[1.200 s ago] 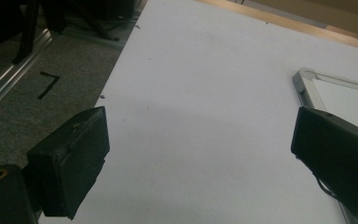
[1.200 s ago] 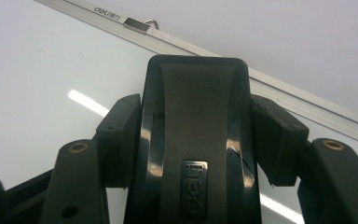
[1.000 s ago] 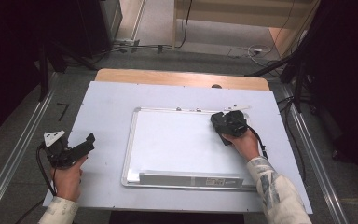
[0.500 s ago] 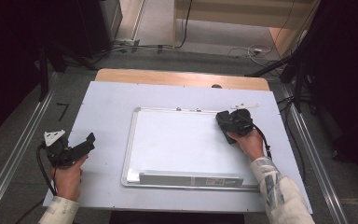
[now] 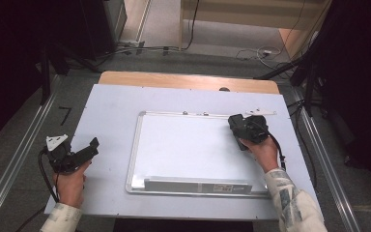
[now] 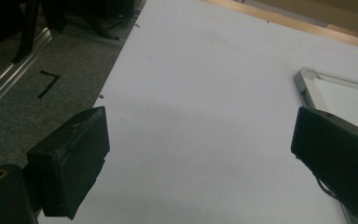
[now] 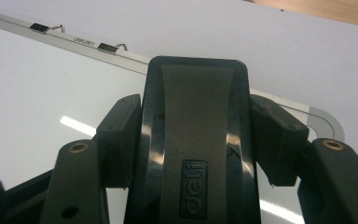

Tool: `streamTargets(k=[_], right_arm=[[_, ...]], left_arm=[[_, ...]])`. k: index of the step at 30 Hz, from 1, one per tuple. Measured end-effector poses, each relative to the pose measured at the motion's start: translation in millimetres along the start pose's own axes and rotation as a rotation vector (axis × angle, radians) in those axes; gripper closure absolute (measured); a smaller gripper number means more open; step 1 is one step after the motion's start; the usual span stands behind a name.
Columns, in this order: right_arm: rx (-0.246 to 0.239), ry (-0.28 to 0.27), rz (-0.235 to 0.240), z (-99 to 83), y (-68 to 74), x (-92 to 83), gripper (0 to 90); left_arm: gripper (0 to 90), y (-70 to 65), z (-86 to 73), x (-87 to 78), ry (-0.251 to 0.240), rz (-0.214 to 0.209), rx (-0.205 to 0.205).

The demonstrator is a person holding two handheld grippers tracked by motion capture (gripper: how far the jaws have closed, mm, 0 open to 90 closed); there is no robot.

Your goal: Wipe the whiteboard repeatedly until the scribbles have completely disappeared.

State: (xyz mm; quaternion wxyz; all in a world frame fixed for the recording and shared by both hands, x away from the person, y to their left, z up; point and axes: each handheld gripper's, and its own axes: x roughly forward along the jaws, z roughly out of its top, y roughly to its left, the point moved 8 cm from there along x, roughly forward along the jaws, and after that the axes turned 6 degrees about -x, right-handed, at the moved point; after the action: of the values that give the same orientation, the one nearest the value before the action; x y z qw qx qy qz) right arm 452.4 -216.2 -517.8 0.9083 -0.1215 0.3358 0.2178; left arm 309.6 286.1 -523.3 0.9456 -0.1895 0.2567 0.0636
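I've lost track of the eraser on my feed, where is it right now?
The black eraser is clamped in the right gripper, over the whiteboard's far right corner in the high view, near its top rail.

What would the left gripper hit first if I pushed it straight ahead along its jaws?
Likely nothing soon: the open left gripper faces bare table. The whiteboard corner lies just right of that line, though depth is unclear.

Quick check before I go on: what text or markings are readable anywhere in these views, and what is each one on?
"deli": on the black eraser clamped in the right gripper, running lengthwise along its back.
"deli": small print on the whiteboard top frame, upside down in the right gripper view.
Dark "7"-shaped mark: on the grey floor left of the table.
Label on the whiteboard's bottom tray: too small to read.
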Motion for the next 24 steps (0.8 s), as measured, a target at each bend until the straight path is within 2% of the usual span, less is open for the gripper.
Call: streamTargets(k=[12,24], right_arm=[[0.002,-0.005,-0.013,-3.8,-4.6,-4.7,37.5],[0.029,-0.008,-0.037,-7.6,-14.7,-8.2,37.5]], left_arm=[[4.5,0.3,0.0,-0.8,-0.001,0.001,-0.001],[4.5,-0.2,-0.1,-0.4,0.0,0.001,0.0]])
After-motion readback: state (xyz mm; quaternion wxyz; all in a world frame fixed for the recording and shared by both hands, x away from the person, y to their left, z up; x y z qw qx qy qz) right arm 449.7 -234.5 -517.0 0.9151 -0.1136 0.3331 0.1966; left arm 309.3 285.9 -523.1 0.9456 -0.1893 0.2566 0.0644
